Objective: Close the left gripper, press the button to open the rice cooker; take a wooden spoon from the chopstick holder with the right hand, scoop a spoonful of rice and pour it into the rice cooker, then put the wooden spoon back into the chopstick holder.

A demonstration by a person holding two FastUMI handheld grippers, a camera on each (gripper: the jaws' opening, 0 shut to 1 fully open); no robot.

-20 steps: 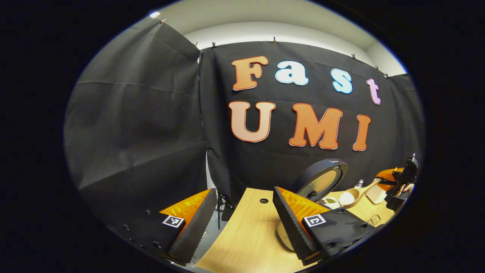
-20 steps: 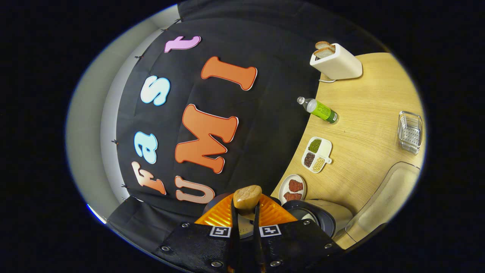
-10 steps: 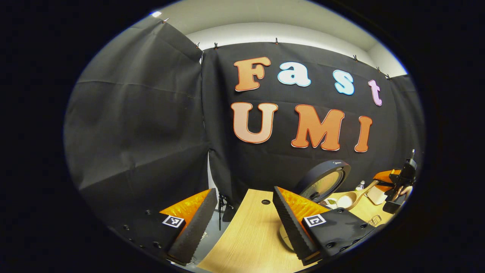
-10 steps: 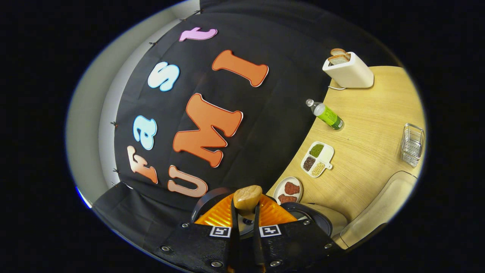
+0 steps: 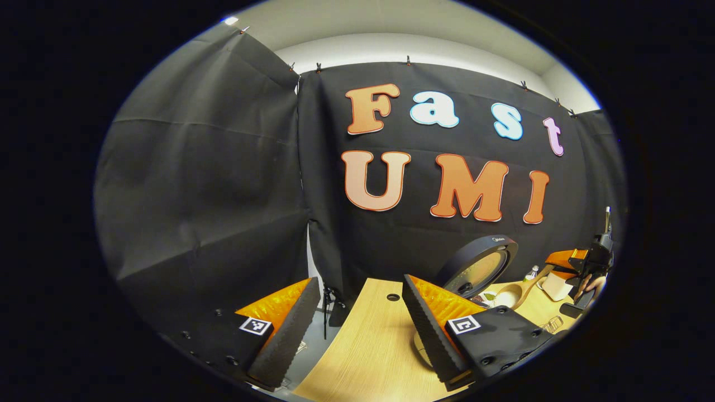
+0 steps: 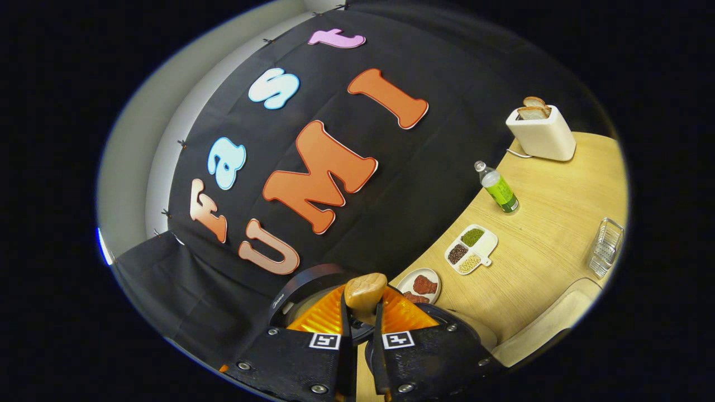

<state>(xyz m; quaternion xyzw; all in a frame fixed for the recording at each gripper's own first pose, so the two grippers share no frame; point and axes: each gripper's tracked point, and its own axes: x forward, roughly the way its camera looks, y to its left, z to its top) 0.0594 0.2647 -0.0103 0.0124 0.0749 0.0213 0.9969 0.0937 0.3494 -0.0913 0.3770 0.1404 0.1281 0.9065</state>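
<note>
In the left gripper view my left gripper is open and holds nothing, above the table's left end. Past it the rice cooker's dark round lid stands up. Far right, my right gripper holds the wooden spoon with its bowl over the cooker. In the right gripper view my right gripper is shut on the wooden spoon, seen end on. The cooker's lid and rim lie below it. The wire chopstick holder stands at the right.
On the wooden table stand a white toaster with bread, a green-labelled bottle, a divided dish of grains and a plate with red pieces. A beige rounded container sits at the near right.
My right gripper has rolled, so its view of the table has turned clockwise. The spoon's bowl has dropped lower beside the cooker lid. My left gripper has stayed nearly still.
</note>
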